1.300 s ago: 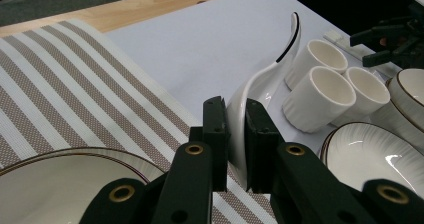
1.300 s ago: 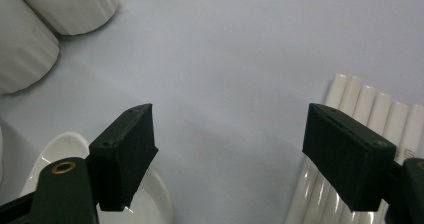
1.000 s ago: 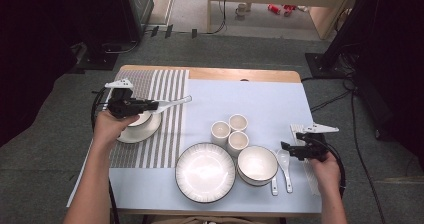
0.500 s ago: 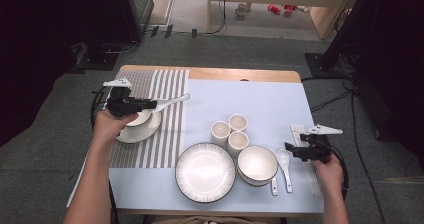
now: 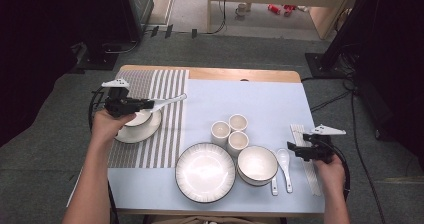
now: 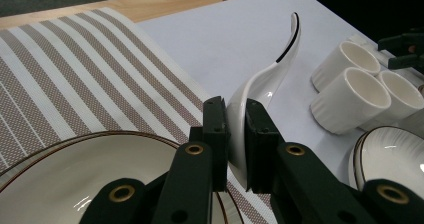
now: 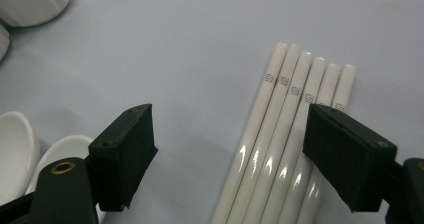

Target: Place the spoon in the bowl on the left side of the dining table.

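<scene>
Surface: wooden table (image 5: 240,74) covered by a pale blue cloth (image 5: 250,104), with a striped placemat (image 5: 165,84) laid on its left part; grey carpet is seen around it.
Left gripper: the left gripper (image 5: 148,104) is held above the striped placemat, over a small bowl (image 5: 137,118) set on a saucer plate (image 5: 145,132). Its jaws are seen closed tight on a white soup spoon (image 6: 265,79).
Spoon position: the spoon is gripped at its bowl end, lifted clear of the mat; its handle is seen extending away from the jaws toward the blue cloth, curving up at the tip. In the left gripper view the rim of the small bowl (image 6: 75,159) is seen just below the jaws.
Right gripper: the right gripper (image 5: 291,146) is held at the right edge of the cloth, jaws standing wide apart with nothing clamped.
Under right jaws: a row of white chopsticks (image 7: 280,149) lies side by side on the cloth, seen between the jaws and toward the right one; contact cannot be told.
Other items: three cups (image 5: 231,131) are grouped at centre; a large plate (image 5: 205,172) and a deep bowl (image 5: 257,165) lie near the front edge; two more spoons (image 5: 283,164) lie between the deep bowl and the chopsticks.
</scene>
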### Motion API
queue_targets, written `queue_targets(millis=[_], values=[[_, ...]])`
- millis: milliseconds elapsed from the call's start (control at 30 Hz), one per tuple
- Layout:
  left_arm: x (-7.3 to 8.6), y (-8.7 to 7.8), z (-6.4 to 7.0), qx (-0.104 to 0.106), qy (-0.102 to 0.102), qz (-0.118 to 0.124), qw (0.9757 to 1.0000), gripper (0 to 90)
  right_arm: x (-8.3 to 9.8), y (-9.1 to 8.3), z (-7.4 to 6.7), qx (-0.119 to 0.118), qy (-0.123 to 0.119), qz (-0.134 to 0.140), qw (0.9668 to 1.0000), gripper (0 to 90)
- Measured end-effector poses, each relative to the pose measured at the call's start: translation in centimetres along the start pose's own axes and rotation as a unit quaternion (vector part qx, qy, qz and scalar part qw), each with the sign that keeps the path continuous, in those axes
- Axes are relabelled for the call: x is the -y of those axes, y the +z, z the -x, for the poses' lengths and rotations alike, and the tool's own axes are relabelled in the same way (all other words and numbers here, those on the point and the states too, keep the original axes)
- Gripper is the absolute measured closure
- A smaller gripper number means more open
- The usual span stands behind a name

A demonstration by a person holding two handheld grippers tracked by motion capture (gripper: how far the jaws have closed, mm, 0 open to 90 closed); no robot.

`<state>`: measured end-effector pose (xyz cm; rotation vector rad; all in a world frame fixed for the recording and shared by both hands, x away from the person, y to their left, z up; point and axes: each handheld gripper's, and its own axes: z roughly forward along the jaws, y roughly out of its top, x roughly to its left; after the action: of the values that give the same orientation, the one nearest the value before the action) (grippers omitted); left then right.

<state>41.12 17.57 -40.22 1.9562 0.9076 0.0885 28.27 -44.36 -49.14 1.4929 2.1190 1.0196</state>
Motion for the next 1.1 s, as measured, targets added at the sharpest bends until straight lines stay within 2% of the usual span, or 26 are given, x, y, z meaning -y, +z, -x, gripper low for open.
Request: queue_targets(millis=[267, 600, 633, 733, 833, 1100], values=[[0.2, -0.3, -0.6, -0.005, -0.003, 0.003, 1.0, 83.4, 0.2, -0.2, 0.5, 0.009, 0.002, 0.001, 1.0, 20.3], [0.4, -0.3, -1.0, -0.008, -0.006, 0.001, 1.0, 83.4, 0.2, -0.2, 0.6, 0.019, -0.008, 0.002, 0.9998, 20.0], [0.4, -0.4, -1.2, -0.012, -0.007, 0.002, 0.9999, 83.4, 0.2, -0.3, 0.6, 0.026, -0.007, 0.005, 0.9996, 20.0], [0.6, -0.4, -1.4, -0.014, -0.007, 0.0, 0.9999, 83.4, 0.2, -0.4, 0.8, 0.027, -0.002, 0.009, 0.9996, 20.0], [0.8, -0.5, -1.7, -0.016, -0.011, 0.001, 0.9998, 83.4, 0.6, -0.2, 1.1, 0.033, -0.003, -0.005, 0.9994, 20.0], [0.9, -0.5, -2.1, -0.026, -0.009, -0.003, 0.9996, 83.4, 0.8, 0.3, 1.1, 0.037, -0.007, -0.009, 0.9993, 18.9]])
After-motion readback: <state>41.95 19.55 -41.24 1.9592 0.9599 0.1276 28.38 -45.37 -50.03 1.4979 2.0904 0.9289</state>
